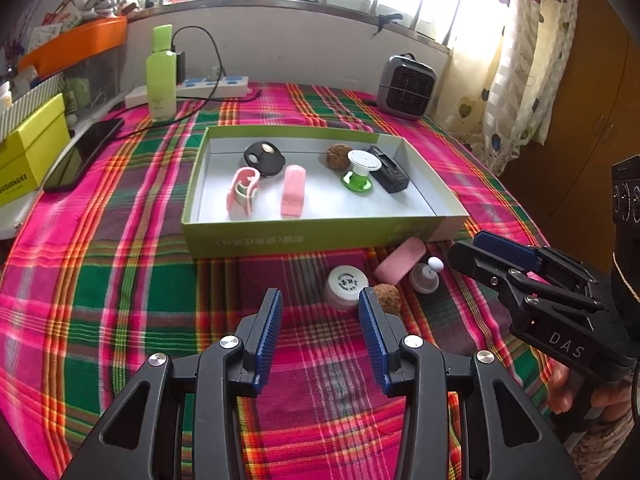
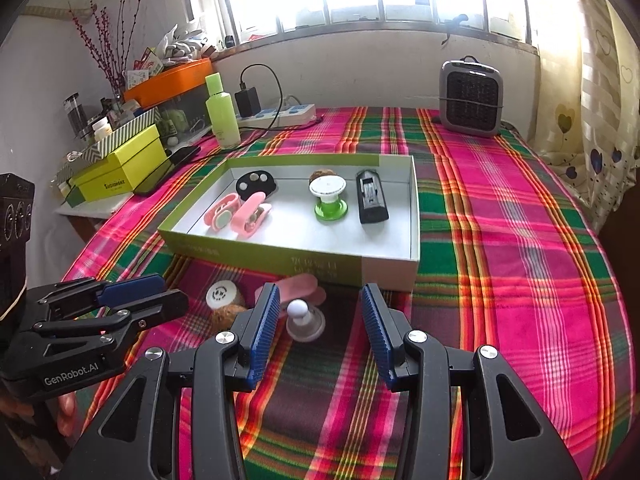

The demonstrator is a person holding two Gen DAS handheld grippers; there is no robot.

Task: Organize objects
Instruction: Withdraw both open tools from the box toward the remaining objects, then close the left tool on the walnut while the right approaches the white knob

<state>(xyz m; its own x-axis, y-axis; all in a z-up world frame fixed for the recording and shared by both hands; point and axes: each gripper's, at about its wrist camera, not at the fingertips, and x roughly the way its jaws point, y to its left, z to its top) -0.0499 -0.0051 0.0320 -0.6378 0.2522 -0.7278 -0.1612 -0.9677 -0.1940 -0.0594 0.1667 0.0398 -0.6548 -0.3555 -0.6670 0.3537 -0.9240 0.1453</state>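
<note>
A green shallow box (image 1: 304,236) (image 2: 280,264) on the plaid table holds two pink clips (image 1: 292,196), a black disc (image 1: 264,154), a brown nut (image 1: 338,155), a green-and-white spool (image 1: 360,172) and a black case (image 1: 390,174). In front of the box lie a white round cap (image 1: 346,284) (image 2: 219,294), a brown nut (image 1: 387,296) (image 2: 226,316), a pink case (image 1: 400,260) (image 2: 300,286) and a grey knob with a white ball (image 1: 426,274) (image 2: 304,320). My left gripper (image 1: 320,312) is open and empty, just short of the cap. My right gripper (image 2: 320,308) is open, with the knob just ahead, close to its left finger.
A green bottle (image 1: 161,76), a power strip (image 1: 188,90) with a charger cable, a phone (image 1: 82,156) and a yellow box (image 1: 30,152) stand at the back left. A grey heater (image 1: 406,86) stands at the back right. A curtain (image 1: 516,60) hangs on the right.
</note>
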